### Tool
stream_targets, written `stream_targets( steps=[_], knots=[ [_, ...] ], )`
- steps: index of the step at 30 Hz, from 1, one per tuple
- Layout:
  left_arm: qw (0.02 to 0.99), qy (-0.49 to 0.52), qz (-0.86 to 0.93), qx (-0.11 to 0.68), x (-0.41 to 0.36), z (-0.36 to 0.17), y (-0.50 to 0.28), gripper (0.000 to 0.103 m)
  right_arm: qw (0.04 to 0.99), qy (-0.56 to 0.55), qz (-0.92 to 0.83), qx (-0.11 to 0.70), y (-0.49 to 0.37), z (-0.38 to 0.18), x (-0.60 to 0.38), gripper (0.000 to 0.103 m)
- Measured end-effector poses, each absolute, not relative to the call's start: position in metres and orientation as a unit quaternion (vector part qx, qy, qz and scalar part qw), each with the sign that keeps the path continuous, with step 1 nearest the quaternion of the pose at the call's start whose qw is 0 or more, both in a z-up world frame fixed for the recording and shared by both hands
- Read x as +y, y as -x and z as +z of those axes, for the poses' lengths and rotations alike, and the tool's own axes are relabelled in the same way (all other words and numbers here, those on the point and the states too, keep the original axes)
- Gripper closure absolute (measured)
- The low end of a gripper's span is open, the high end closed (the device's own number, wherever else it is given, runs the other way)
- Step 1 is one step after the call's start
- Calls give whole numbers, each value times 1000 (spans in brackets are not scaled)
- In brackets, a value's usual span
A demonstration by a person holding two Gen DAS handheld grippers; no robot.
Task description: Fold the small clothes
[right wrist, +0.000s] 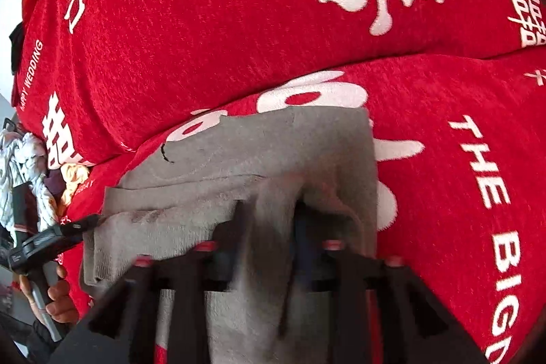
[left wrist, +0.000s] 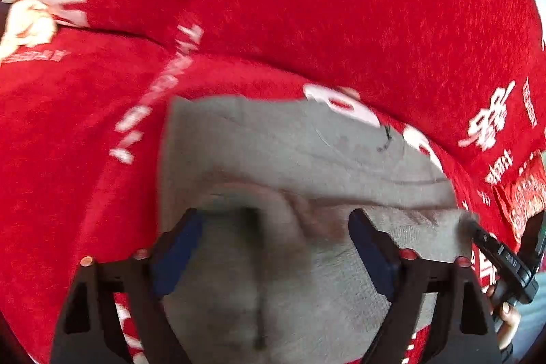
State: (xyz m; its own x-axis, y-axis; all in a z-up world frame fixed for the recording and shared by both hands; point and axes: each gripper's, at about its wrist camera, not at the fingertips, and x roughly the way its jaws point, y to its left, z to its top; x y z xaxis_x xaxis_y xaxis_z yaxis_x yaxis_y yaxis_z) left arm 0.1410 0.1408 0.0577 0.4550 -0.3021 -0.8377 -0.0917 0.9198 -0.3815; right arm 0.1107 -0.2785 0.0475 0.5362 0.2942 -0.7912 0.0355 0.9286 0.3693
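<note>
From the left wrist, the left tongs (left wrist: 273, 234) stand spread wide, their blue pads well apart with nothing clamped between them; under them lies the grey garment (left wrist: 273, 152), folded over itself, a thicker fold running across its near part; it rests on a red blanket (left wrist: 307, 5) printed with white characters; the picture is blurred, so I cannot tell whether the pads touch the cloth; at the right edge the right tongs (left wrist: 476, 226) reach the garment's corner, held by a hand (left wrist: 508, 316).

From the right wrist, the right tongs (right wrist: 269, 217) are partly parted, and a raised ridge of the grey garment (right wrist: 266, 139) stands between the pads; the blur leaves me unable to tell whether they press on it; the garment lies flat farther out on the red blanket (right wrist: 204, 5); at the left the left tongs (right wrist: 88, 222) meet the garment's edge, a hand (right wrist: 58, 295) below them; beyond sits a heap of pale clothes (right wrist: 24, 166).
</note>
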Motion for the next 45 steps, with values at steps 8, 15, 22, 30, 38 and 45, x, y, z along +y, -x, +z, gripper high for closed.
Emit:
stream_targets(
  steps=[8, 15, 22, 30, 38, 45],
  knots=[
    [840, 178, -100, 504, 145, 60, -89, 15, 864, -174, 107, 461, -68, 54, -281, 46],
    [829, 147, -113, 527, 105, 43, -89, 15, 848, -186, 120, 482, -59, 34, -273, 46],
    [828, 149, -121, 528, 100, 52, -89, 90, 845, -191, 149, 477, -59, 36, -269, 94],
    [851, 183, -113, 480, 113, 93, -110, 90, 860, -226, 170, 425, -75, 74, -275, 95],
    [838, 200, -88, 501, 115, 81, -166, 90, 867, -235, 133, 419, -126, 82, -272, 95],
    [823, 204, -69, 526, 111, 56, -206, 90, 861, -235, 104, 439, -172, 61, -263, 95]
  ],
)
